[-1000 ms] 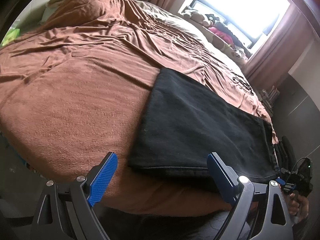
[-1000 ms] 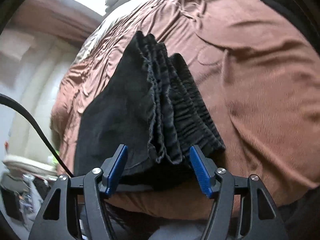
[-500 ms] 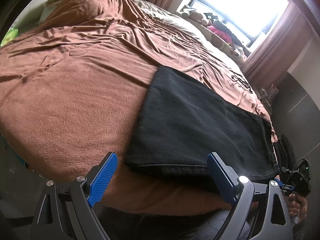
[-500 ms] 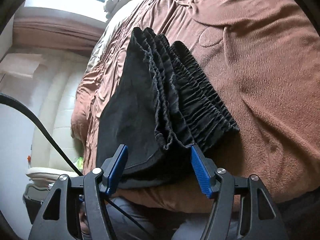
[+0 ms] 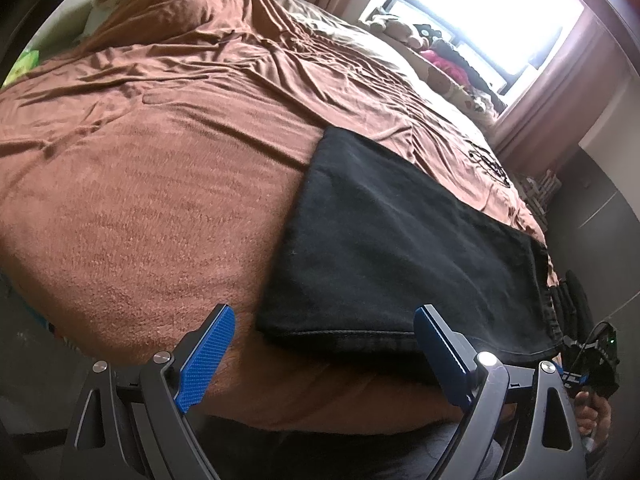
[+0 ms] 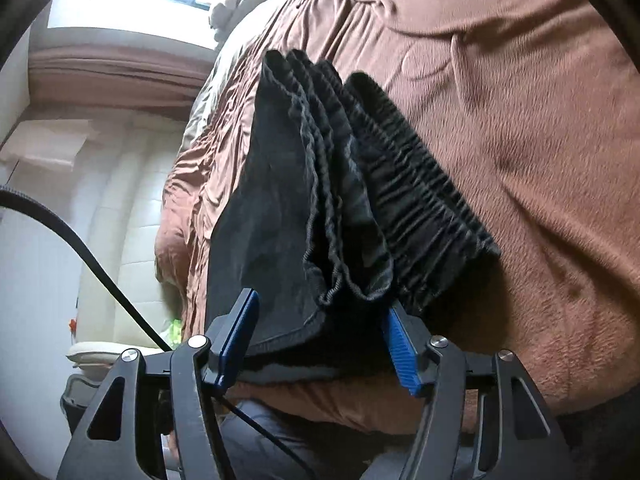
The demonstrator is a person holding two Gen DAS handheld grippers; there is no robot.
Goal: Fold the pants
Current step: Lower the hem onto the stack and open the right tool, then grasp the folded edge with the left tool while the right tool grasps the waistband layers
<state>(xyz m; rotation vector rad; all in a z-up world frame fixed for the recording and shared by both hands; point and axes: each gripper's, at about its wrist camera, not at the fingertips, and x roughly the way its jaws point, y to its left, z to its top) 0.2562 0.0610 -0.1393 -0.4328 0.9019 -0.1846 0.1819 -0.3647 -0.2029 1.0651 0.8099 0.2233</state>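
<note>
**Inspector:** Position of the garment?

**Onlooker:** The black pants (image 5: 404, 256) lie folded flat on the brown bedspread (image 5: 152, 184), near its front edge. Seen along the left gripper (image 5: 325, 354), the hemmed end of the fabric sits just ahead of the gap between its jaws, nearer the right-hand blue pad than the left-hand one.

**Inspector:** Jaw condition, left side?

**Onlooker:** Spread wide, nothing between them. The pads appear short of the cloth; I see no contact.

**Inspector:** And the right?

**Onlooker:** The right gripper (image 6: 320, 338) also has its jaws apart. The gathered elastic waistband (image 6: 404, 184) is stacked in ruffled layers directly ahead of the gap. One corner of the layers hangs close to the right-hand pad; whether it touches I cannot tell. The lower black layer's edge lies between the two pads, but they are not pressed onto it.

**Inspector:** Surroundings?

**Onlooker:** Beyond the left jaws, a bright window (image 5: 492, 20) with stuffed toys (image 5: 404, 32) along the sill. A black cable (image 6: 76, 236) runs past the right gripper's left-hand pad.
</note>
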